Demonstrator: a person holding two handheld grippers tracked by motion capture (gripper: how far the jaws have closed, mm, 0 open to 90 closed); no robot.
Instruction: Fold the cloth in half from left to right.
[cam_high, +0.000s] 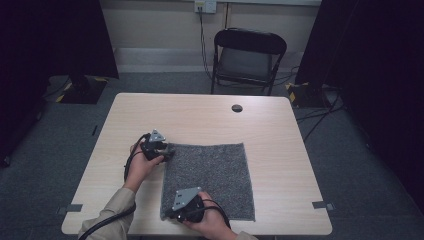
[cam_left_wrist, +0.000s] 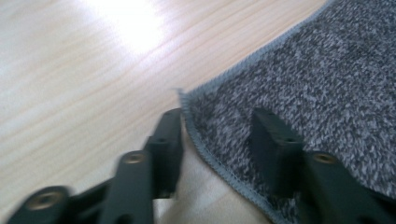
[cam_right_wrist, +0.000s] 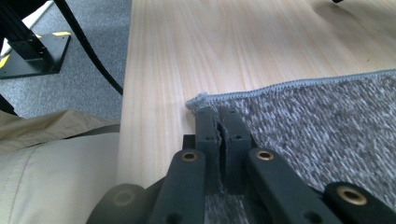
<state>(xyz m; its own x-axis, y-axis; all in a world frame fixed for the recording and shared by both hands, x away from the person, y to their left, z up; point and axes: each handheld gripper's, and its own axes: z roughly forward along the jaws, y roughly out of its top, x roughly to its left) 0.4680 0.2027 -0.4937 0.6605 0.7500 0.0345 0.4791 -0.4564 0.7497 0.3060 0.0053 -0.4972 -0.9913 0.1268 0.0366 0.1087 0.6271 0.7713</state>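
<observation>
Speckled grey mat (cam_high: 210, 177) is lying flat on the desk (cam_high: 200, 120); right tool (cam_right_wrist: 219, 122) is pinching its corner, left tool (cam_left_wrist: 219, 135) is straddling another, jaws apart.

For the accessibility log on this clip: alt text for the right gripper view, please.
The right gripper is shut on the corner of a grey carpet square lying on a pale wooden table. A beige sleeve shows at lower left, with grey floor beyond the table's edge.
</observation>
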